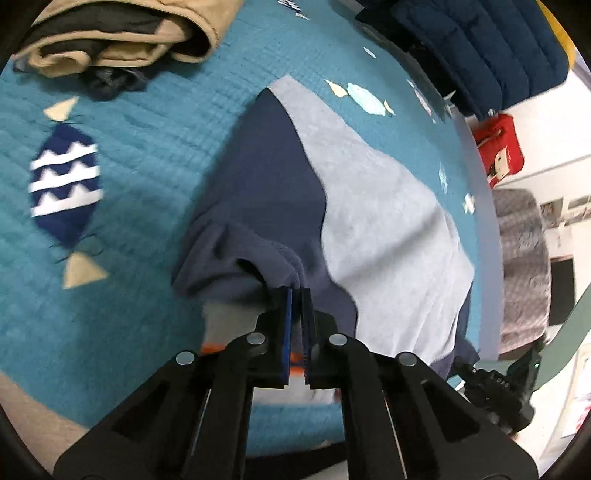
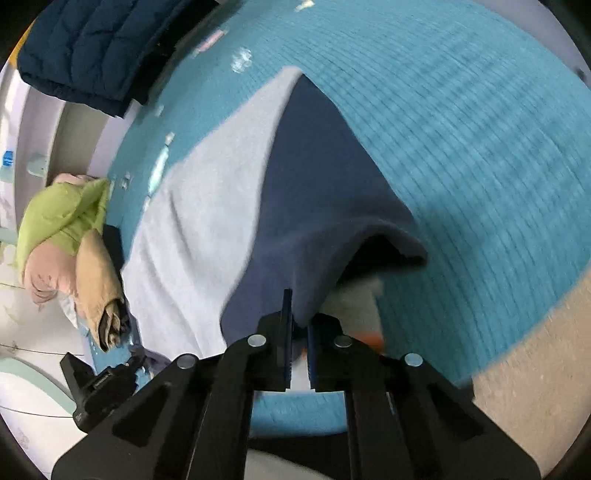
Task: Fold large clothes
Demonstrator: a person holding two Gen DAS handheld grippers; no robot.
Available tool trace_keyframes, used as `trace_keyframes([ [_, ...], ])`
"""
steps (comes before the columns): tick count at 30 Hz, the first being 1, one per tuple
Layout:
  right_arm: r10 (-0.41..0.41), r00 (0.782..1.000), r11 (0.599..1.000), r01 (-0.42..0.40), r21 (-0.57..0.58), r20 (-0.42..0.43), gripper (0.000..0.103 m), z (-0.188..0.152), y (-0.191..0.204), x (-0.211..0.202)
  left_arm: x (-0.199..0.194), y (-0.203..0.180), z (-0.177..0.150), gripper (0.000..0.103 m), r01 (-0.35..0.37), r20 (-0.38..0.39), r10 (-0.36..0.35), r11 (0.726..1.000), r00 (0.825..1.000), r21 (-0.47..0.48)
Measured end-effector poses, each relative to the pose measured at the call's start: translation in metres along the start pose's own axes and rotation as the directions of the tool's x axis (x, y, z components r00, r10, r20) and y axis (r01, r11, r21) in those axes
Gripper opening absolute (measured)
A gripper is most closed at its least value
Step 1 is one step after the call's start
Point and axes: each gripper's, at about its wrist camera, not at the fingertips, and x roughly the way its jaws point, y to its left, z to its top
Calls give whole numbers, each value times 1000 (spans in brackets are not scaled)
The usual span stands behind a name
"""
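A large grey garment [image 1: 388,229] with navy sleeves lies on a teal quilted bedspread [image 1: 147,155]. In the left wrist view my left gripper [image 1: 297,295] is shut on a bunched fold of the navy sleeve [image 1: 266,206] at the garment's near left corner. In the right wrist view the grey garment [image 2: 207,221] runs away from me, and my right gripper [image 2: 299,314] is shut on the edge of its other navy sleeve [image 2: 321,192], which lifts off the bedspread [image 2: 461,147] like a tent. The right gripper's body [image 1: 491,387] shows low at the right of the left view.
Folded tan and dark clothes [image 1: 122,33] lie at the far left of the bed. A navy quilted jacket [image 1: 480,48] sits at the far right. A pile of green, pink and tan clothes [image 2: 70,240] lies beside the bed. A red bag [image 1: 500,147] stands beyond the edge.
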Motion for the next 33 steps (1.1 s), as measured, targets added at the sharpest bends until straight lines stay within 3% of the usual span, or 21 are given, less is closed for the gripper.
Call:
trace_keyframes([
  [2, -33, 999, 999, 34, 39, -21, 5, -6, -17, 10, 1, 8, -6, 2, -84, 0, 84, 996, 996, -10],
  [3, -42, 998, 997, 45, 64, -39, 0, -7, -26, 16, 7, 18, -7, 2, -70, -36, 69, 997, 997, -41],
  [6, -1, 999, 996, 4, 84, -38, 0, -6, -34, 18, 16, 45, -10, 1, 31, -86, -48, 982, 995, -187],
  [8, 6, 1000, 998, -5, 60, -31, 6, -6, -27, 5, 8, 37, -9, 2, 38, -84, -51, 989, 995, -144],
  [11, 48, 999, 999, -48, 21, -8, 7, 0, -15, -12, -11, 12, -7, 4, 40, -64, -41, 999, 997, -26],
  [13, 60, 998, 998, -60, -3, -5, 11, 6, -8, -13, -17, 0, -4, 21, 78, -46, -78, 997, 996, 0],
  [14, 45, 999, 999, -45, -14, -7, 16, 8, -5, -10, -19, -6, -1, 37, 89, -32, -89, 996, 996, 16],
  [15, 26, 1000, 1000, -26, -18, -9, 19, 11, -3, -6, -18, -9, 0, 53, 83, -22, -82, 996, 996, 23],
  [17, 31, 999, 999, -31, -8, -20, 24, 15, 3, 7, -12, -10, 6, 66, 2, 14, -2, 1000, 1000, -2],
  [20, 23, 1000, 999, -23, 23, -18, 31, 17, 2, 19, -2, -2, 14, 65, 0, 43, 2, 999, 999, -51],
  [22, 19, 1000, 1000, -19, 20, -8, 31, 19, 0, 19, 9, 3, 18, 26, -29, 27, 32, 996, 999, -82],
  [23, -10, 1000, 1000, 10, 9, 1, 22, 18, 2, 18, 12, 7, 17, 9, -64, 11, 65, 994, 998, -86],
  [24, -33, 999, 999, 33, 0, 11, 5, 16, 4, 18, 12, 8, 17, 8, -68, 3, 68, 994, 998, -82],
  [25, -44, 999, 999, 45, -4, 30, 0, 14, 4, 15, 9, 8, 15, 8, -61, 9, 62, 995, 998, -77],
  [28, -20, 1000, 1000, 20, 11, 15, 0, 2, 2, 6, -1, -1, 7, 7, -80, -7, 80, 996, 997, -39],
  [33, -71, 997, 995, 72, 68, -23, 0, -12, -21, 17, 4, 17, -7, 4, -120, -60, 118, 992, 991, -32],
])
